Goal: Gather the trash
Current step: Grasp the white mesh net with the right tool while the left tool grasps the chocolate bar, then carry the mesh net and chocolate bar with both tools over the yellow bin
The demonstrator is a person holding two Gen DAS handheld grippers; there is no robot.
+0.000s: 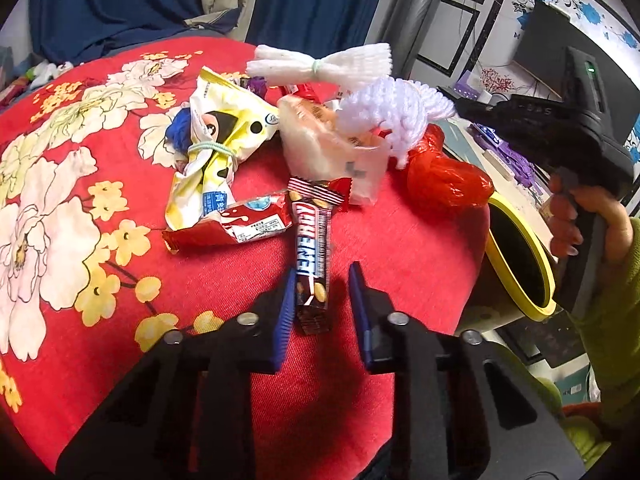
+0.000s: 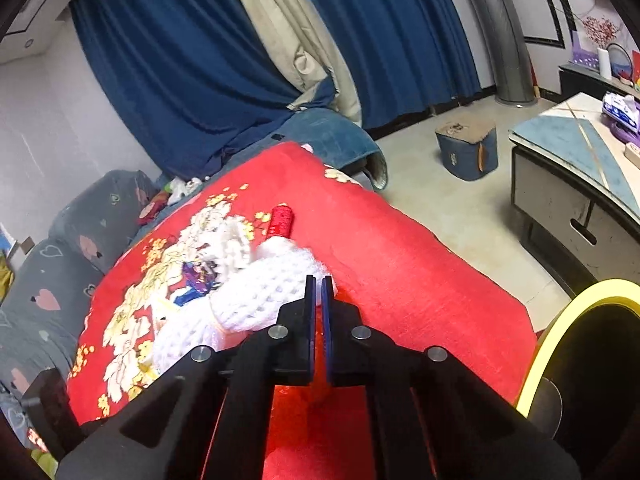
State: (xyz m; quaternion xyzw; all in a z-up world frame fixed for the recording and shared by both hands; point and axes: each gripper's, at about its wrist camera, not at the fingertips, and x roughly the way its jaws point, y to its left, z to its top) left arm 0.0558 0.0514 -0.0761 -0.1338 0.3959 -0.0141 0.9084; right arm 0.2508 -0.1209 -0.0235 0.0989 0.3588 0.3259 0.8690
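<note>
Trash lies heaped on the red floral surface (image 1: 60, 208); from the left wrist, the left claw (image 1: 320, 300) stands part-open astride a chocolate bar wrapper (image 1: 312, 256), one pad touching (squeeze squarely before lifting); from the right wrist, the right claw (image 2: 319, 300) is pinched nearly closed beside white foam netting (image 2: 264, 296), whether gripping anything I cannot tell; the yellow-rimmed bin (image 2: 576, 320) looks dark, contents unseen.

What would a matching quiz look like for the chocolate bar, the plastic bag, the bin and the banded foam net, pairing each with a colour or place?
Things:
1. chocolate bar
2. plastic bag
3. bin
4. banded foam net

Colour or place:
a. white
b. yellow rim
c. between the fingers of the left tongs
d. red

Pairs: 1-c, 2-d, 3-b, 4-a
</note>
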